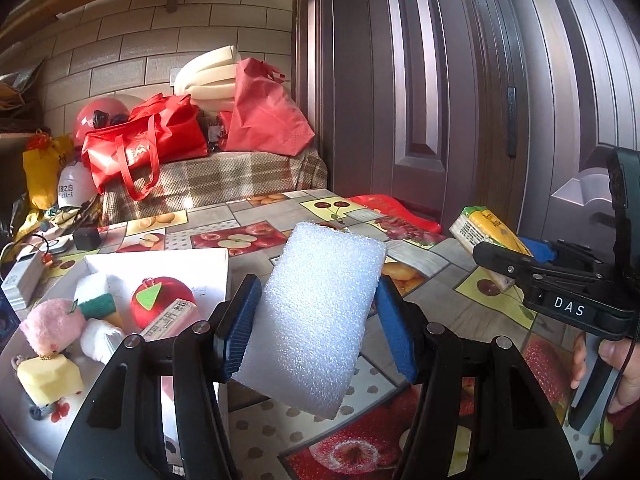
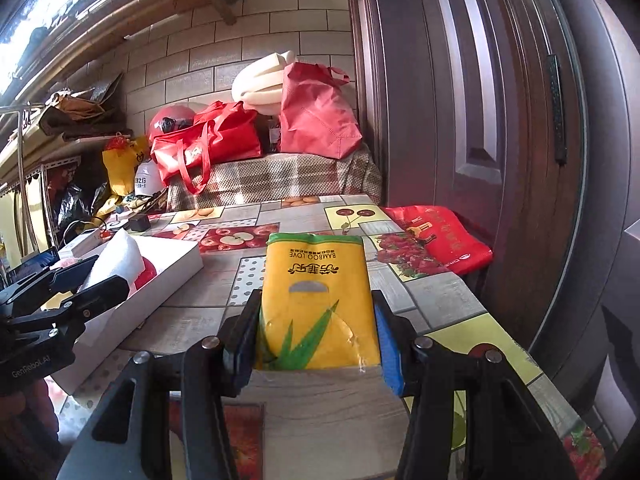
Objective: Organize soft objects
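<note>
On the fruit-patterned bench (image 2: pixel 448 300) a white box (image 1: pixel 192 276) holds plush toys, while above the bench the left tongs (image 1: pixel 316 320) clamp a white foam block (image 1: pixel 316 316) and the right tongs (image 2: pixel 316 344) clamp a yellow tissue pack (image 2: pixel 316 292)

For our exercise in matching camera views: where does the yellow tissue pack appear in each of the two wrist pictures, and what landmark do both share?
Left wrist view: the yellow tissue pack sits at the right edge, clamped in the right tool.
Right wrist view: it fills the lower middle, held between that tool's blue pads.
Shared landmark: the white box on the fruit-print tablecloth.
</note>
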`<state>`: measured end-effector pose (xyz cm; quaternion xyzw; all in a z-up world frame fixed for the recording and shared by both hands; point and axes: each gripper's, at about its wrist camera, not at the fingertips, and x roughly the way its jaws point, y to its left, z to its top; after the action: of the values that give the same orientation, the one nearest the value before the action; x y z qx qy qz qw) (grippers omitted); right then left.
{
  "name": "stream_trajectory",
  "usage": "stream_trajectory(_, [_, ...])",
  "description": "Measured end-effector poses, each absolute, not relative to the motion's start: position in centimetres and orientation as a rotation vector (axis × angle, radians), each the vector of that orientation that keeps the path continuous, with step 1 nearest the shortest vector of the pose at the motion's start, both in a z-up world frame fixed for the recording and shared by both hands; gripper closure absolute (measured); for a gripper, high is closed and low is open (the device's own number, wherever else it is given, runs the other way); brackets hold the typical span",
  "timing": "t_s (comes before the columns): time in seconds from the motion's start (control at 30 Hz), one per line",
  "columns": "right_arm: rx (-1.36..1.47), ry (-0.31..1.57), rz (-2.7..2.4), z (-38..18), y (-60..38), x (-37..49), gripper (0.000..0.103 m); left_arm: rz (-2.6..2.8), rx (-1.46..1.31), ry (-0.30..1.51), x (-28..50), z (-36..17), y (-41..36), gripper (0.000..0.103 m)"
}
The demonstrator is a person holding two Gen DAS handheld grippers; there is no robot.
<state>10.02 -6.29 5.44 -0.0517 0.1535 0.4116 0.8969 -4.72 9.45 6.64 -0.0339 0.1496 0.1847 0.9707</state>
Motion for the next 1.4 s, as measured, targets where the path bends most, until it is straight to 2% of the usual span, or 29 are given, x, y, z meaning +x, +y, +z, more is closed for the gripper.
stream_trajectory(0.5, [-0.088,0.321,0.921,5.4,-3.6,6.3,0.052,0.419,-0.075,0.267,-10.8,6.5,11.5,0.044])
stream_trajectory(0.57, [-0.077,0.370,0.915,5.3,-3.9,6.9,0.050,0.429,-0.086,0.265,-11.4,6.4,11.9,0.044])
stream_trajectory(0.6, [-0.090,0.412,0.913,5.0,-4.0,7.3,0.047,0.432,-0.090,0.264,-11.7,6.4,12.1,0.044])
stream_trajectory(0.67, [-0.115,0.500,0.910,4.3,-4.6,7.8,0.022,0.435,-0.098,0.258,-12.0,6.4,12.2,0.044])
stream_trajectory(0.7, [-0.118,0.532,0.915,4.2,-5.0,7.9,0.020,0.434,-0.100,0.260,-12.0,6.4,12.2,0.044])
stream_trajectory(1.13, [-0.187,0.598,1.086,3.2,-7.6,3.9,0.018,0.430,-0.094,0.261,-11.9,6.4,12.1,0.044])
stream_trajectory(1.4, [-0.176,0.555,1.118,3.7,-7.7,3.5,0.018,0.428,-0.094,0.262,-11.9,6.4,12.0,0.044])
